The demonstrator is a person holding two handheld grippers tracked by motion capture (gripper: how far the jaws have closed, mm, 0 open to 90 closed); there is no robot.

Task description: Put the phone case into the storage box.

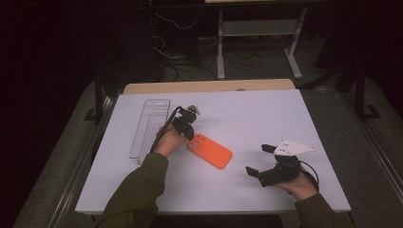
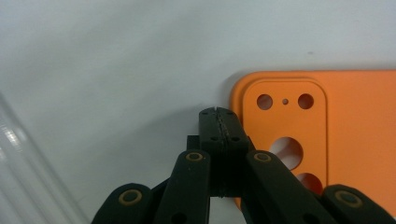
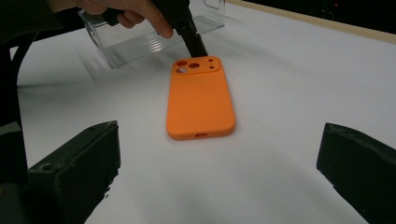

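Observation:
An orange phone case point(image 1: 209, 150) lies back-up on the white table point(image 1: 266, 114), its camera cut-outs at its far left end. My left gripper point(image 1: 191, 137) points down at that corner, jaws shut with nothing between them. In the left gripper view the shut tips point(image 2: 218, 112) sit just beside the case's point(image 2: 359, 135) rounded corner; I cannot tell whether they touch it. My right gripper point(image 1: 257, 159) rests at the near right, open and empty. Its wide-spread jaws point(image 3: 219, 156) frame the case point(image 3: 201, 100), with the left gripper point(image 3: 198, 48) beyond it.
A long clear plastic tray point(image 1: 149, 126) lies left of the left hand, also seen as the tray point(image 3: 140, 42) point(image 2: 18, 177) in both gripper views. A wooden strip point(image 1: 209, 86) borders the table's far edge. White table surface stretches to the right and front.

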